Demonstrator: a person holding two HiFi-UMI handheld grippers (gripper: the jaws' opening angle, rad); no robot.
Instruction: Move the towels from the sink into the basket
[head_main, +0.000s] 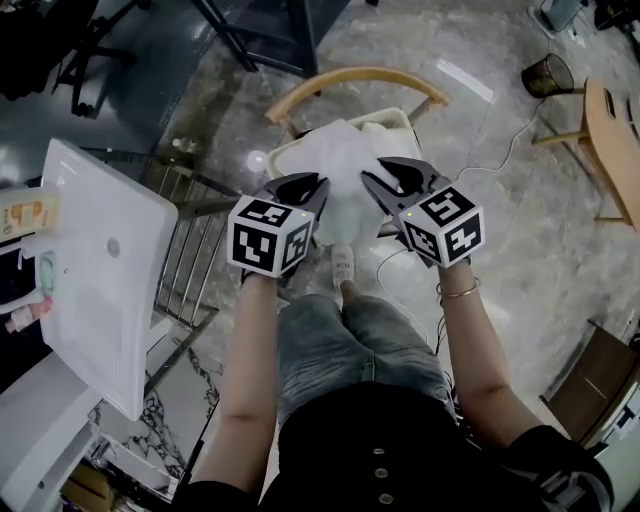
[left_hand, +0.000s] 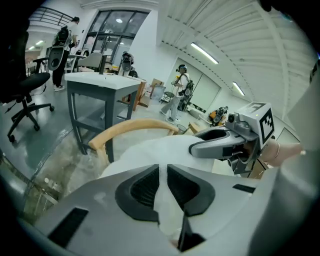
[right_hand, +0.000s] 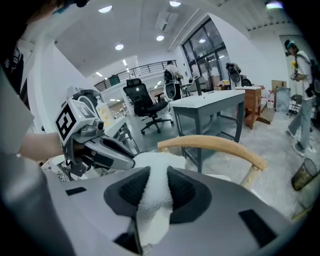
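Angled down, left gripper (head_main: 308, 190) and right gripper (head_main: 384, 184) pinch towel (head_main: 345, 160)

bright ceiling light, fisheye-warped edges

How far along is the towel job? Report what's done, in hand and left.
Done: no towel shows in the sink. In hand: the left gripper and right gripper are both shut on one white towel, held over the basket. Left: lower it in and let go; whether other towels already lie beneath is hidden.
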